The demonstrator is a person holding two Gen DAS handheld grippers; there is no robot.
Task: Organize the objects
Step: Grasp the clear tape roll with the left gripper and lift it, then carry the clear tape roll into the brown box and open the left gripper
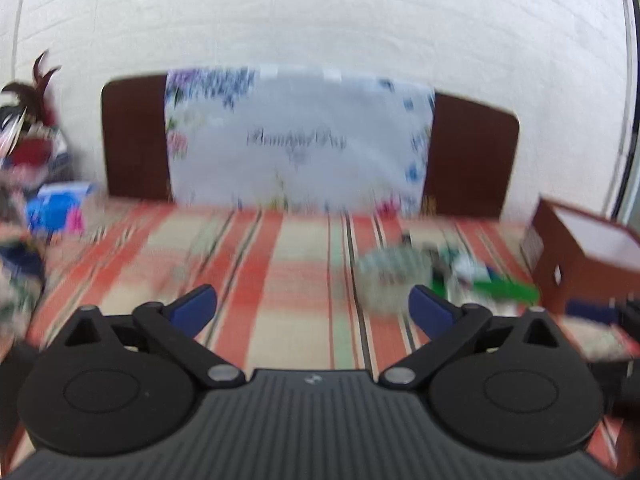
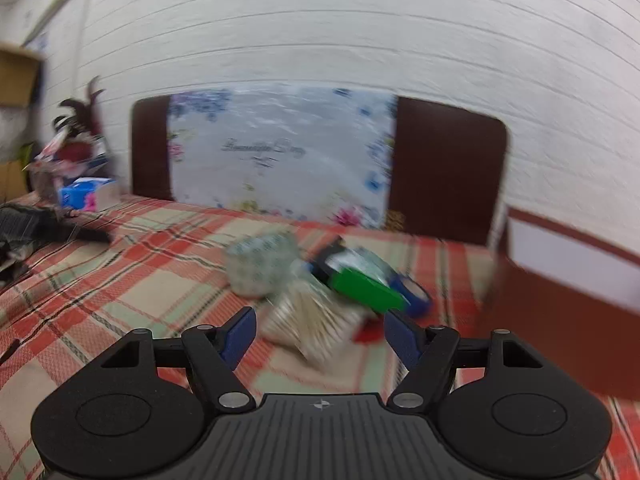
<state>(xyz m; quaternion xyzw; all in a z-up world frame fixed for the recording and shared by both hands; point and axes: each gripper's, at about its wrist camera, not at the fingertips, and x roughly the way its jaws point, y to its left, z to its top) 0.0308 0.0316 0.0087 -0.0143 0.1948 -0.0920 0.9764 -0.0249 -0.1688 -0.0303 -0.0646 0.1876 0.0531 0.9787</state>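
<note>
The frames are motion-blurred. A heap of small items lies on the plaid bedsheet [image 2: 120, 280]: a clear patterned tub [image 2: 260, 264], a pack of pale thin sticks [image 2: 308, 320], a green box [image 2: 364, 290], a blue roll [image 2: 414, 294] and something red [image 2: 370, 334]. My right gripper [image 2: 320, 320] is open just short of the stick pack, and its pads touch nothing. The left wrist view shows the same heap [image 1: 392, 276] and green box [image 1: 508, 290] ahead to the right. My left gripper [image 1: 312, 300] is wide open over bare sheet with nothing between its fingers.
An open brown box with a white inside [image 2: 560, 280] [image 1: 584, 264] stands on the bed at the right. A dark headboard draped with floral cloth [image 2: 280, 152] backs onto the white wall. A blue carton [image 2: 84, 194] and feathered clutter [image 2: 76, 136] sit far left.
</note>
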